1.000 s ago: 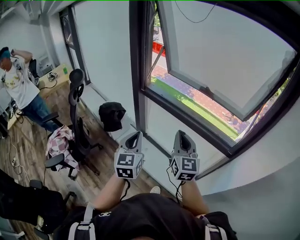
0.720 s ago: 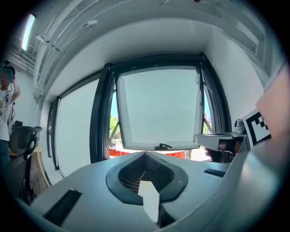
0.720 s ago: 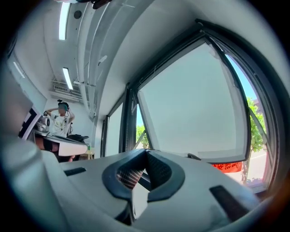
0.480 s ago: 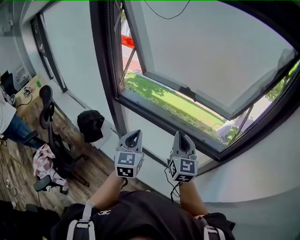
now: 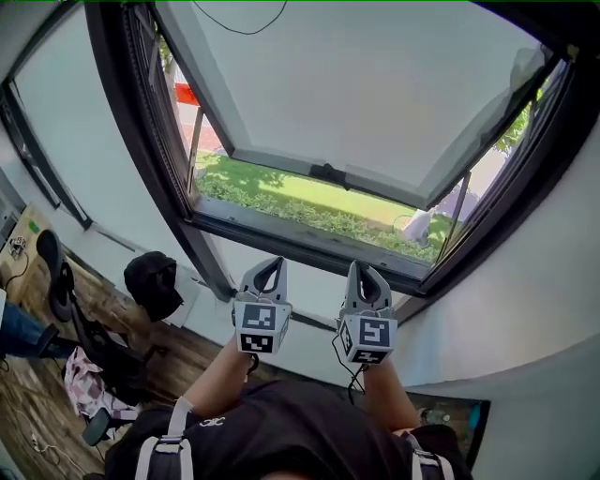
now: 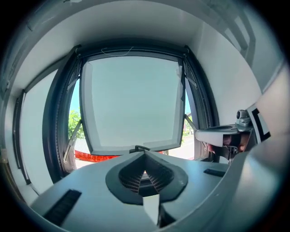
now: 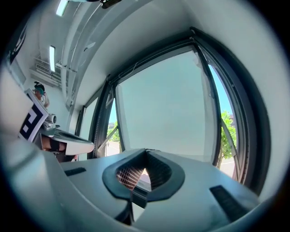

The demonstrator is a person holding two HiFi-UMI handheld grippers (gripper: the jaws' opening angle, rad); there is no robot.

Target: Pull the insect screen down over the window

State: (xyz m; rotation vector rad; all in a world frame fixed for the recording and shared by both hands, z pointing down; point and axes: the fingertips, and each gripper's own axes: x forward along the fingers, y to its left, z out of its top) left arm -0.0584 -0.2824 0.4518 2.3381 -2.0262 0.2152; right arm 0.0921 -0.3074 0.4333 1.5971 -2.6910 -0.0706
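Note:
A dark-framed window (image 5: pixel 202 225) fills the head view ahead of me, and its sash (image 5: pixel 356 103) is swung open outward with a black handle (image 5: pixel 328 172) on the lower rail. No screen is drawn across the opening; a thin cord (image 5: pixel 239 23) hangs at the top. My left gripper (image 5: pixel 265 272) and right gripper (image 5: pixel 364 272) are side by side below the sill, both shut and empty, short of the frame. The left gripper view has its shut jaw tips (image 6: pixel 145 154) aimed at the sash handle (image 6: pixel 141 148). The right gripper (image 7: pixel 146 152) faces the same sash (image 7: pixel 167 108).
A black bag (image 5: pixel 155 281) lies on the low ledge left of the window. An office chair (image 5: pixel 66 291) stands on the wooden floor at the far left. A white wall (image 5: pixel 525 309) curves in on the right, with a dark screen (image 5: pixel 450 417) low beside my body.
The head view has swung right, so the window now sits centred ahead. The standing person and the desk have left the view. Both grippers stay shut and have turned with me toward the window.

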